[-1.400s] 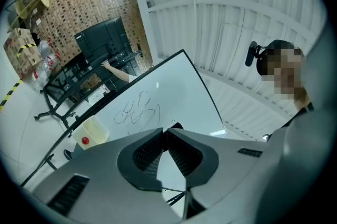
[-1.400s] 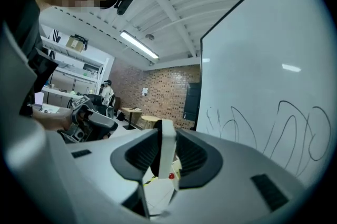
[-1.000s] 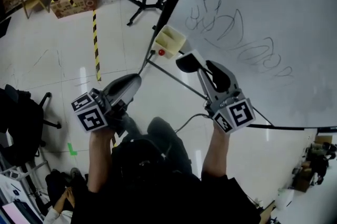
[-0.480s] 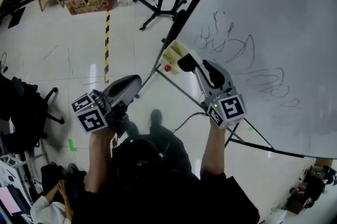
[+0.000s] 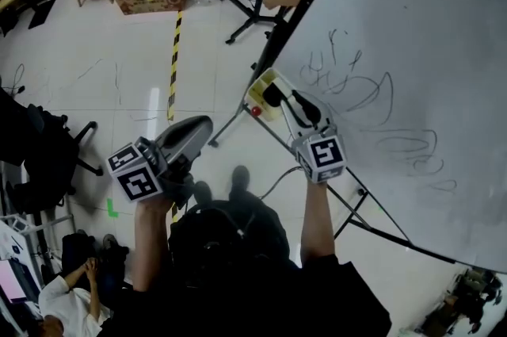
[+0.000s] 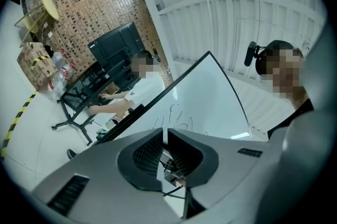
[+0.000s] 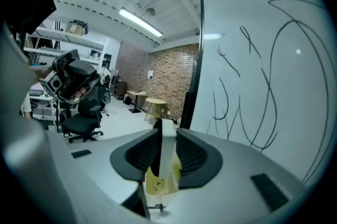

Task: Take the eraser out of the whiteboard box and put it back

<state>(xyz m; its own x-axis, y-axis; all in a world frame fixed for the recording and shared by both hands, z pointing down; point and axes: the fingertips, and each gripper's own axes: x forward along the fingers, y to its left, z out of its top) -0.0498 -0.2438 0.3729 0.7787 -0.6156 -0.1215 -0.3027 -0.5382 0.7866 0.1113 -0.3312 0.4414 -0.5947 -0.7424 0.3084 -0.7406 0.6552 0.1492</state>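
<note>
Eraser (image 7: 167, 150) is clamped edge-on in our right gripper (image 7: 168, 133). The jaws are closed onto its two flat faces, with the slab standing upright between the pads. It sits directly above the yellow whiteboard box (image 7: 157, 185), which shows just below the jaws in the right gripper view. We can't tell whether its lower end is already inside the box or only over it.

In the head view the right gripper (image 5: 279, 99) reaches to the whiteboard box (image 5: 260, 88), which hangs at the lower edge of the whiteboard (image 5: 412, 42). Our left gripper (image 5: 202, 126) is held well apart from the box, over the floor (image 5: 119, 89). Its jaws are nearly together with only a thin slit between them, and it holds nothing. The left gripper view (image 6: 165, 133) confirms this.

We see these risks from here:
- The eraser is aligned only roughly, so it could catch on the box rim and twist in the grip.
- If we let go before it is seated, it would probably fall to the floor, since nothing sits under the box.
- If we push down too hard, we may knock the box loose. It looks only lightly attached, though we can't see how.
- The jaw tips are close to the board and could scrape it or smear the drawn lines (image 5: 348, 86).
</note>
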